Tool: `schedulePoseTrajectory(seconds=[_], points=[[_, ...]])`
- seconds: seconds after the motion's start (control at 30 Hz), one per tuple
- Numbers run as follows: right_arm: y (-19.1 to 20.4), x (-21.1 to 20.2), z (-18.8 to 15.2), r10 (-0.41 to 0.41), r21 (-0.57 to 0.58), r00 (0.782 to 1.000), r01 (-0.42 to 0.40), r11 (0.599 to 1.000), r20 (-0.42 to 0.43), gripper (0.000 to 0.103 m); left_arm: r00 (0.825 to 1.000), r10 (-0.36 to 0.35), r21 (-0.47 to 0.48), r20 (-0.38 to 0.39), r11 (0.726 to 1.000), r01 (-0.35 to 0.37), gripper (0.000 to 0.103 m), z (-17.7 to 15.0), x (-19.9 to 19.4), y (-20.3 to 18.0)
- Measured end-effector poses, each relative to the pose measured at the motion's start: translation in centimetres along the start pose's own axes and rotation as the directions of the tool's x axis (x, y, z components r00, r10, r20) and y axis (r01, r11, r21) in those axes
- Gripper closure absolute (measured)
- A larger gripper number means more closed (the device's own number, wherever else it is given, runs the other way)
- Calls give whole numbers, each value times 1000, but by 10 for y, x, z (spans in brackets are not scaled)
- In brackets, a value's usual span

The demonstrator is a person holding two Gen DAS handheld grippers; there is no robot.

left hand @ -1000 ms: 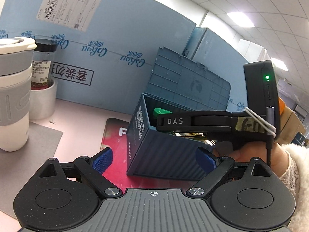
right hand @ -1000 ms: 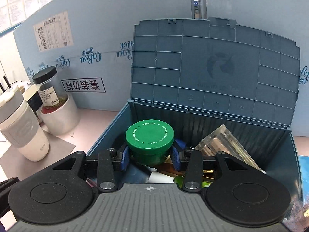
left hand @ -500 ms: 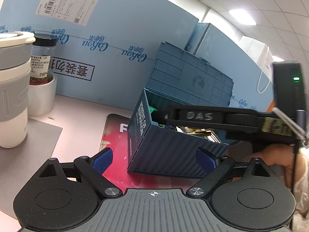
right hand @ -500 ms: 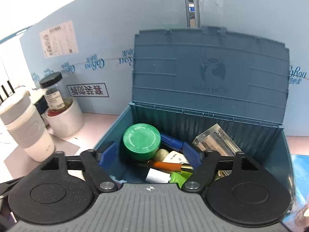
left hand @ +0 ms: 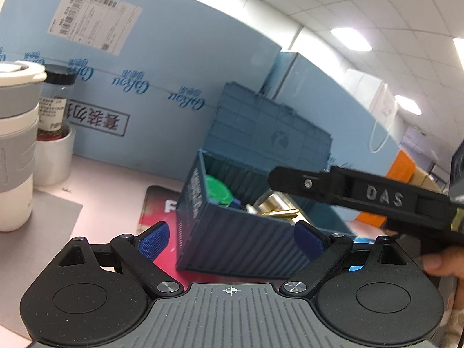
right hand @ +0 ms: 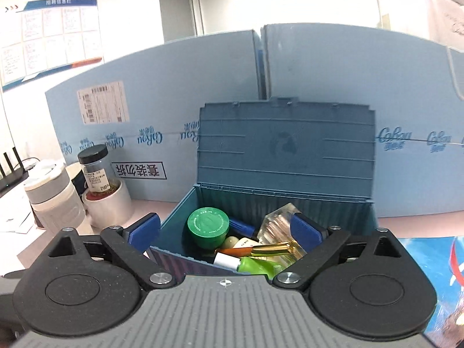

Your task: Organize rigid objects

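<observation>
A blue container-style box (right hand: pixel 175 219) stands with its lid (right hand: pixel 284 148) upright. Inside lie a green-lidded jar (right hand: pixel 207 227), a clear block (right hand: pixel 278 221), an orange-and-gold pen (right hand: pixel 261 250), a green tube (right hand: pixel 249 264) and a small cream bottle (right hand: pixel 232 242). My right gripper (right hand: pixel 225 230) hovers over the box's near edge; its jaws are opening wide and touch nothing. From the left wrist view its black finger (left hand: pixel 319 185) reaches over the box (left hand: pixel 246 249), and the jar (left hand: pixel 216 192) rests inside. My left gripper (left hand: pixel 231 240) is open, just short of the box front.
A white-and-grey cup (right hand: pixel 55 203) and a black-lidded glass jar (right hand: pixel 95 168) in a white pot stand left of the box. Blue foam boards (right hand: pixel 362 101) wall the back. A red mat (left hand: pixel 156 208) lies under the box, a grey mat (left hand: pixel 43 226) left, a blue magazine (right hand: pixel 429 261) right.
My right gripper let go of the green jar, which now rests in the box, then opened wide and drew back and up. The left gripper stayed put.
</observation>
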State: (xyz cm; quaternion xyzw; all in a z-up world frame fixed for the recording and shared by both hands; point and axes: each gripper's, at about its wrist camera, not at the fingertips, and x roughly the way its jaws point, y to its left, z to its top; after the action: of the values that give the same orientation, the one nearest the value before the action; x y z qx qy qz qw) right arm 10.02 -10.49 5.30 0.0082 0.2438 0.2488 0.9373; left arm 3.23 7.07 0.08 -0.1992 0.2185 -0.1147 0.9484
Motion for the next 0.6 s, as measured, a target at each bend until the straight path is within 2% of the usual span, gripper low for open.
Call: schedulePoseTrajectory(seconds=[0.17, 0.33, 0.43, 0.6], points=[[-3, -30, -5, -33, 14, 996, 32, 999, 84, 2, 998, -19, 12, 56, 1000, 18, 9, 4, -7, -9], [-13, -62, -21, -88, 71, 977, 75, 995, 195, 0, 995, -9, 80, 96, 997, 1, 9, 2, -13, -26], [-16, -77, -36, -149, 96, 953, 128, 987, 263, 0, 991, 26, 123, 135, 991, -43, 9, -3, -17, -33], [-21, -91, -62, -230, 135, 902, 194, 972, 365, 0, 980, 65, 161, 189, 982, -96, 9, -15, -14, -45]])
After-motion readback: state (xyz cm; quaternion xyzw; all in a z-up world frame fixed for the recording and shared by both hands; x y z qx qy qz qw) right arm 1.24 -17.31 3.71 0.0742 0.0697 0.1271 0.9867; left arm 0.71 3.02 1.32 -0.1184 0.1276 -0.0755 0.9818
